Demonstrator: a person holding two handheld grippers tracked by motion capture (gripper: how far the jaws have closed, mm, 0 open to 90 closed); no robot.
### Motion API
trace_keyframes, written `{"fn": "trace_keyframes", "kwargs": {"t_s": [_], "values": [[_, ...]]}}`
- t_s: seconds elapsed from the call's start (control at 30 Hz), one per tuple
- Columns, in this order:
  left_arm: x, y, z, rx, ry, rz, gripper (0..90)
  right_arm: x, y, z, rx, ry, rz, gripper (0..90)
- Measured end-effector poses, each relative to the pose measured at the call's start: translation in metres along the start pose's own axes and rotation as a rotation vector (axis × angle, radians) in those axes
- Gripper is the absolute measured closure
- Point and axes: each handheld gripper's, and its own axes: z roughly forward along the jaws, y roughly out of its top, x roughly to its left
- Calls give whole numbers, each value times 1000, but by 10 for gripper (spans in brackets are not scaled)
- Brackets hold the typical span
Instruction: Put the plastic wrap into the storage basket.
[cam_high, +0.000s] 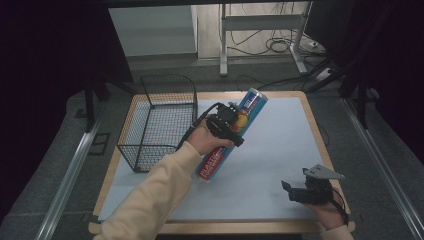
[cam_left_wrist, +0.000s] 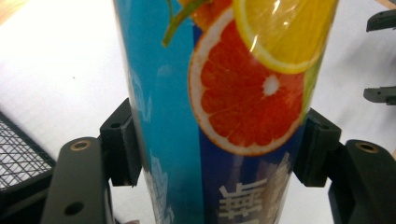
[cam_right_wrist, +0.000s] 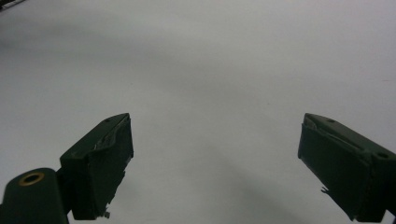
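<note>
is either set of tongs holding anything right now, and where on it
The left tongs are shut on the tall blue fruit-printed can, clamping its sides around mid-body. The right tongs are open over the bare mat, holding nothing.

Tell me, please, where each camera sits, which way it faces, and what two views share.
High view: above the person's side, looking forward and down at table, basket; both forearms, tools show.
Left gripper view: on left tool, jaws clamping tube.
Right gripper view: on right tool, jaws open over table.
Shared: tube, high and left views.
</note>
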Motion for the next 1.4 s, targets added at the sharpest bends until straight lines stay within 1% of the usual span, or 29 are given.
{"fn": "trace_keyframes", "kwargs": {"t_s": [0.03, 0.17, 0.33, 0.37, 0.53, 0.57, 0.63, 0.7, 0.73, 0.77, 0.83, 0.97, 1.03, 1.1, 1.13, 1.17, 1.2, 1.23, 1.27, 1.33, 1.37, 1.4], "values": [[2, 1, -1, -5, 5, -6, 319, 0, 0, 0, 1, 1, 0, 104], [5, 5, -4, -10, 13, -4, 319, 0, 0, 0, 3, 1, 4, 104], [6, 9, -7, -22, 19, -9, 319, 0, 0, 0, 3, 1, 8, 104], [6, 9, -9, -16, 20, -3, 319, -1, 0, 0, 2, 3, 6, 104], [7, 13, -11, -22, 28, 3, 319, -1, 0, 0, 1, 1, 4, 104], [7, 13, -12, -28, 28, -1, 319, -1, 0, 0, 1, 1, 4, 103], [9, 15, -13, -23, 30, 7, 319, -1, 0, 0, 1, 1, 4, 104], [9, 16, -13, -30, 31, 1, 319, -1, 0, 0, 2, 2, 7, 104], [11, 18, -15, -32, 30, -2, 319, -1, -1, 0, 2, 2, 7, 104], [13, 19, -16, -29, 34, 5, 319, -1, -1, 0, 2, 2, 6, 104], [15, 22, -16, -36, 36, -2, 319, -1, -1, 0, 2, 1, 7, 104], [20, 25, -18, -23, 41, 5, 320, -1, -1, 0, 4, 1, 8, 103], [24, 29, -20, -29, 53, -3, 320, -2, -1, 0, 3, -3, 9, 104], [27, 30, -22, -29, 52, -1, 320, -2, -1, 0, 2, -2, 10, 104], [31, 32, -23, -32, 49, -9, 320, -2, -1, 0, 1, -2, 12, 104], [31, 32, -23, -32, 49, -9, 320, -2, -1, 0, 1, -2, 12, 104], [33, 35, -25, -36, 58, -13, 320, -2, -1, 0, 2, -2, 12, 103], [34, 37, -26, -34, 65, -7, 320, -2, -1, 0, 2, -3, 10, 104], [34, 37, -26, -34, 65, -7, 320, -2, -1, 0, 2, -3, 10, 104], [36, 42, -30, -34, 69, -11, 320, -3, -1, 0, 2, -3, 12, 104], [38, 44, -33, -25, 73, -2, 320, -3, -1, 0, 3, -4, 11, 104], [39, 46, -35, -29, 75, -6, 320, -3, -1, 0, 4, -4, 13, 104]]}}
